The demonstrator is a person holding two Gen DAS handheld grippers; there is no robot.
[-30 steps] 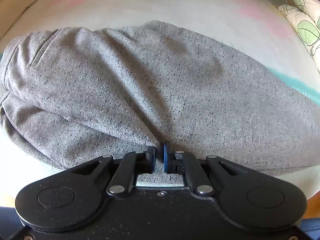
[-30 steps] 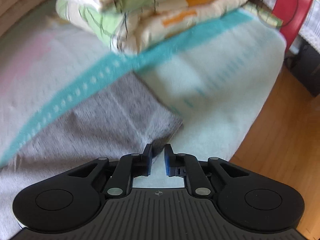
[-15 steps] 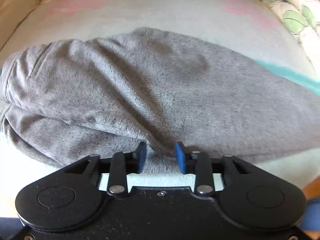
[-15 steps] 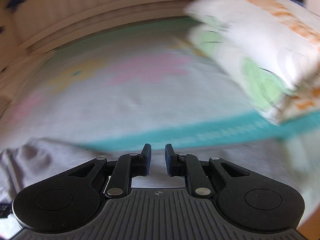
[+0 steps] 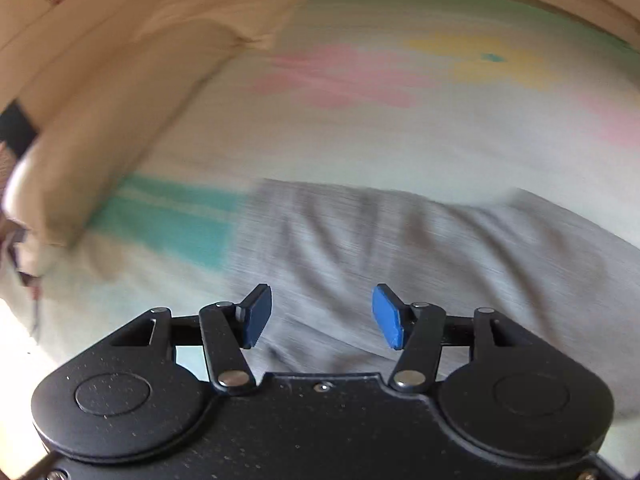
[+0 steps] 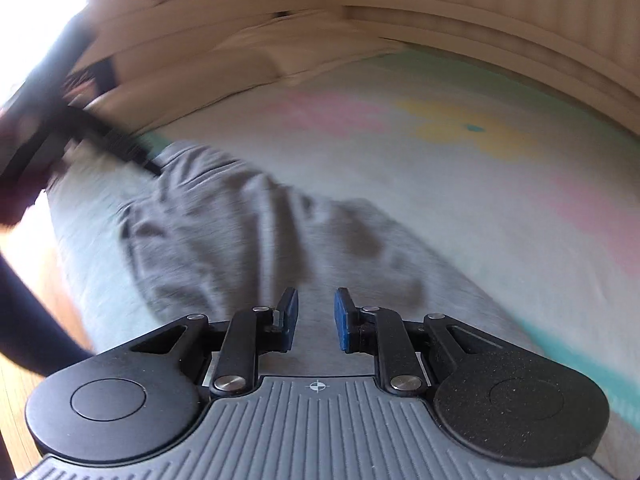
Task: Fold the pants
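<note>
The bed (image 6: 460, 168), with its pastel sheet, is seen under both cameras, and the grey pants (image 6: 248, 232) are laid across it, filling the lower middle of the right wrist view and running from 6 toward 3 o'clock in the left wrist view. A second ago a fold of the cloth was pinched in the left tongs (image 5: 322, 316); that pinch has since been let go, the jaws have just been opening and now stand wide, with fabric seen beyond them but not pressed. The right tongs (image 6: 316, 318) have just been opening too, are parted narrowly, and nothing is gripped. A fold is judged to have been laid down, with fresh grips needed next. At 9 o'clock in the right view the other gripper is seen blurred. No containers are visible.
</note>
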